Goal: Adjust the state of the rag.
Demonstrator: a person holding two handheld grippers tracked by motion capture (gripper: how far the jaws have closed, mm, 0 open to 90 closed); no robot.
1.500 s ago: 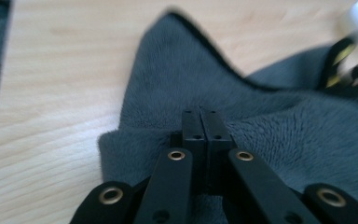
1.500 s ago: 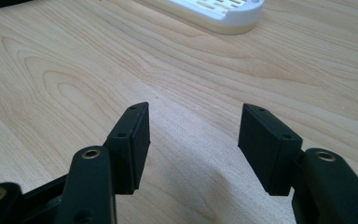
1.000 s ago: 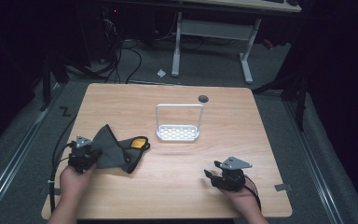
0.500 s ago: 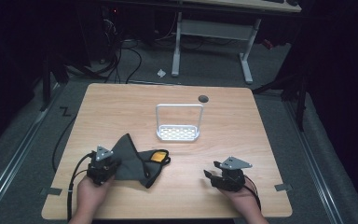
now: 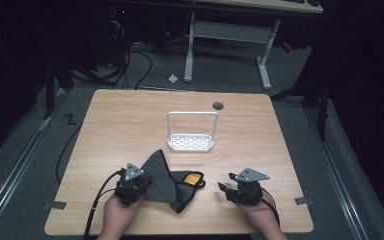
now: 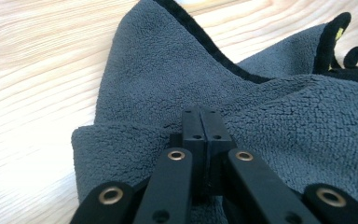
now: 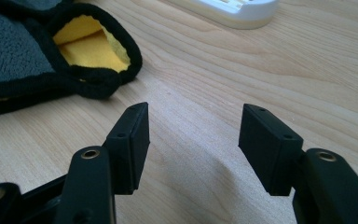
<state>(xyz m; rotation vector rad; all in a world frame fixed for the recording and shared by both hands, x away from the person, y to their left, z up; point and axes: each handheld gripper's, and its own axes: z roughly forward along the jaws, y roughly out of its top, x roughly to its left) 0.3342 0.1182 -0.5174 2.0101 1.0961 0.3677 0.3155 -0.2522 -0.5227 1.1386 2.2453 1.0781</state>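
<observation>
**Grey cloth pinched near the table's front edge**

While the left gripper (image 5: pixel 136 186) held its fingers (image 6: pixel 200 126) pressed together on a fold of the grey cloth (image 5: pixel 166 181), the cloth lay rumpled on the table (image 5: pixel 130 120), on the near side of the white rack (image 5: pixel 191 133) and left of it. Its black-bound edge curled open at a corner to show the yellow lining (image 7: pixel 86 44), on the side facing the right gripper (image 5: pixel 228 188). That gripper rested right of the cloth and apart from it, its fingers (image 7: pixel 133 135) spread with only bare wood between them. The rack stood upright about mid-table, well apart from the cloth. Bare table lay open left, right and behind the rack; both hands sat close to the front edge.
</observation>
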